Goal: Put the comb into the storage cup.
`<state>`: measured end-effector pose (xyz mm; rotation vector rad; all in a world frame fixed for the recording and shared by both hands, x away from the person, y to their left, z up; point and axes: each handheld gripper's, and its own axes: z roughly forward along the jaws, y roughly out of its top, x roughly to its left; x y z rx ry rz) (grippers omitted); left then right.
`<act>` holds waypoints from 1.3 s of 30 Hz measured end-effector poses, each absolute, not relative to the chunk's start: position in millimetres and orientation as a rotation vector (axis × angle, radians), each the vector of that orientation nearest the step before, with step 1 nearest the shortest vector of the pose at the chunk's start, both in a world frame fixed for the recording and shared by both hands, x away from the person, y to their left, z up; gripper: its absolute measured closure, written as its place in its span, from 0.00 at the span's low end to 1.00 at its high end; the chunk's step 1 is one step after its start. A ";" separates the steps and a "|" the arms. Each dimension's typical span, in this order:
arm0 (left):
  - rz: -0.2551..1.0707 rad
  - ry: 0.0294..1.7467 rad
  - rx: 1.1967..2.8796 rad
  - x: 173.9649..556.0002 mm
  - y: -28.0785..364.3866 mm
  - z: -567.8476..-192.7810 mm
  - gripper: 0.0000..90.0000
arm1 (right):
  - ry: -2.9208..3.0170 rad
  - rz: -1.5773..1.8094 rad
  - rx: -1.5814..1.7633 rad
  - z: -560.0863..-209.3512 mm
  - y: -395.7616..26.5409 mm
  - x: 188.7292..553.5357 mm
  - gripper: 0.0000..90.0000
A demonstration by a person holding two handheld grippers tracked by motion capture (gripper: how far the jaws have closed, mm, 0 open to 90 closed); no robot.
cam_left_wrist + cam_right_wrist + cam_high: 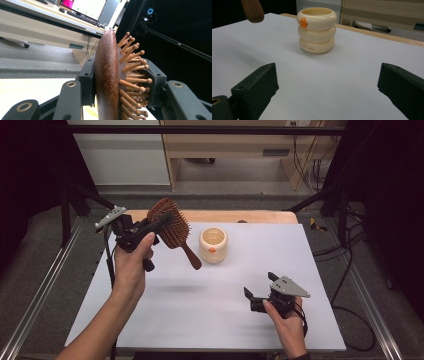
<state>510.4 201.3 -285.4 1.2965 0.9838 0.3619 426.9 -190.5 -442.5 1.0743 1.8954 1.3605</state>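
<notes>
My left gripper [156, 226] is raised above the table's far left and is shut on the head of a brown wooden hairbrush [171, 224]. Its handle slants down to the right toward a cream ringed cup [213, 245]. In the left gripper view the jaws clamp the hairbrush [107, 77] across its back and its wooden bristles. The cup stands upright on the white sheet [215, 315]. My right gripper [259, 289] rests low at the near right, open, with nothing between its jaws. The right gripper view looks at the cup [316, 30] and the tip of the brush handle [252, 10].
The white sheet covers a wooden table [240, 216] whose far edge shows behind the cup. Metal rails [40, 285] run along both sides, and cables [350, 270] lie on the floor at the right.
</notes>
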 end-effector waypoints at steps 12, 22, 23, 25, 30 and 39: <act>0.384 0.985 1.302 526.0 190.0 -272.0 0.57 | 1.895 1.375 1.067 -441.7 -189.9 427.1 0.04; 0.396 0.995 1.276 549.1 183.2 -261.1 0.57 | 1.890 1.385 1.067 -441.1 -189.9 427.6 0.04; 0.397 0.997 1.278 551.4 181.8 -260.5 0.57 | 1.887 1.390 1.070 -441.0 -190.0 427.6 0.04; 0.405 0.998 1.287 556.0 179.6 -260.4 0.57 | 1.884 1.395 1.066 -440.7 -190.8 427.6 0.04; 0.414 1.004 1.268 566.4 175.6 -262.2 0.57 | 1.882 1.403 1.070 -440.4 -191.3 427.4 0.03; 0.417 1.006 1.243 578.5 169.2 -262.1 0.57 | 1.875 1.410 1.076 -440.2 -193.4 427.7 0.03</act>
